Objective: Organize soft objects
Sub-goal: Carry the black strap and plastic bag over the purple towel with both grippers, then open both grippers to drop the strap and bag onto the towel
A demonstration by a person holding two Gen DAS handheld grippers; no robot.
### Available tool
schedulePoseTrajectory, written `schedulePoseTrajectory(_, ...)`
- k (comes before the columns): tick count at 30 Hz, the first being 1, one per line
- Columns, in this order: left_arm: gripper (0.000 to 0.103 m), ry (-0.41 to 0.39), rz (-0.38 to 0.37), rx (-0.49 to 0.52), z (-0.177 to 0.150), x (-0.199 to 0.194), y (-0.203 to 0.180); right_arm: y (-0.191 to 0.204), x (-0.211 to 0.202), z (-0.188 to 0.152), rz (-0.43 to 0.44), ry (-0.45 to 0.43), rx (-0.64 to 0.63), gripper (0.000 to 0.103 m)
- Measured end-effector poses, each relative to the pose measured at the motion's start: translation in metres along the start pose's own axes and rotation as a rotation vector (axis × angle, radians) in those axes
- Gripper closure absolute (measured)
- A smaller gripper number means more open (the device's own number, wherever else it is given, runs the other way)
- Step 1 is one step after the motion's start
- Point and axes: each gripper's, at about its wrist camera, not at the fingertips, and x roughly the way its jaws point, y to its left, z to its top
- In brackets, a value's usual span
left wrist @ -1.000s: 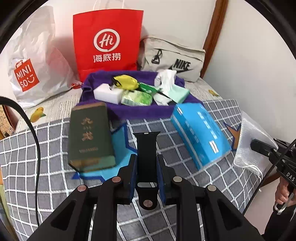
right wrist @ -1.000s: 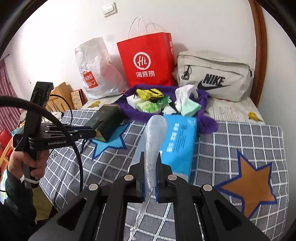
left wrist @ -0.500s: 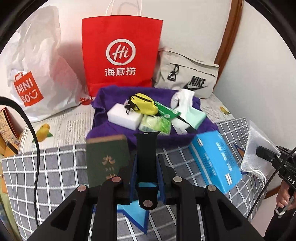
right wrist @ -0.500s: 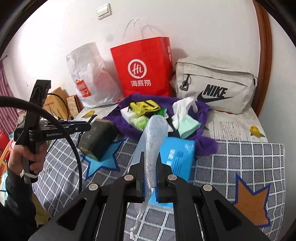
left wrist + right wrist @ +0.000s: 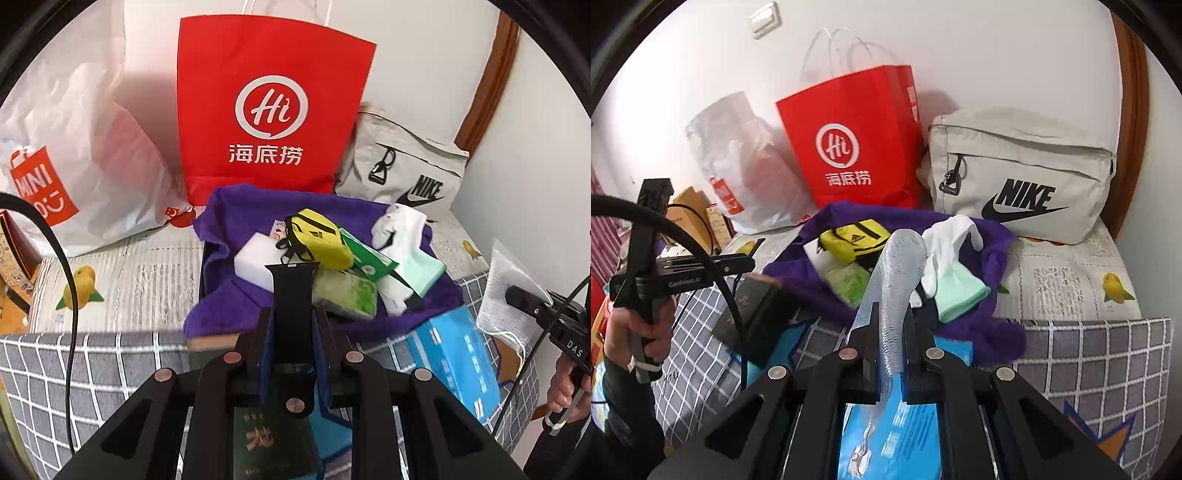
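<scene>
- The left tongs (image 5: 293, 317) tilt down toward the bed (image 5: 122, 288), clamped on a black strap (image 5: 293, 295) above the purple towel (image 5: 236, 221).
- The right tongs (image 5: 888, 325) tilt down likewise, clamped on a clear mesh bag (image 5: 897, 266) over the blue pack (image 5: 908, 417).

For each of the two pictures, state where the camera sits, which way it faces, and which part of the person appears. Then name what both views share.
Left wrist: on the left gripper, facing forward and down at the purple towel; the other hand shows at right.
Right wrist: on the right gripper, facing the same pile; the other hand shows at left.
Shared: red bag, Nike bag, yellow pouch.
</scene>
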Motion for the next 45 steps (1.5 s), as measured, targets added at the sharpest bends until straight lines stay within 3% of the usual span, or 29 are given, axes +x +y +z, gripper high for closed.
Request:
schedulePoseTrajectory(17,0.083,0.036,0.004,-0.061,0.047,0.053,0.024,-0.025,0.080,0.054,-0.008,0.059,-0.003,0.096)
schedulePoseTrajectory(32,0.083,0.170,-0.001,-0.062,0.047,0.110,0.029,-0.044,0.149,0.052,-0.048,0.199,-0.012,0.095)
schedulePoseTrajectory(42,0.083,0.187,0.000,-0.065,0.053,0.120,0.025,-0.056,0.167,0.047,-0.043,0.266,0.010,0.092)
schedulePoseTrajectory(45,0.075,0.193,-0.014,-0.068,0.052,0.118,0.027,-0.057,0.172,0.046,-0.037,0.274,0.013,0.092)
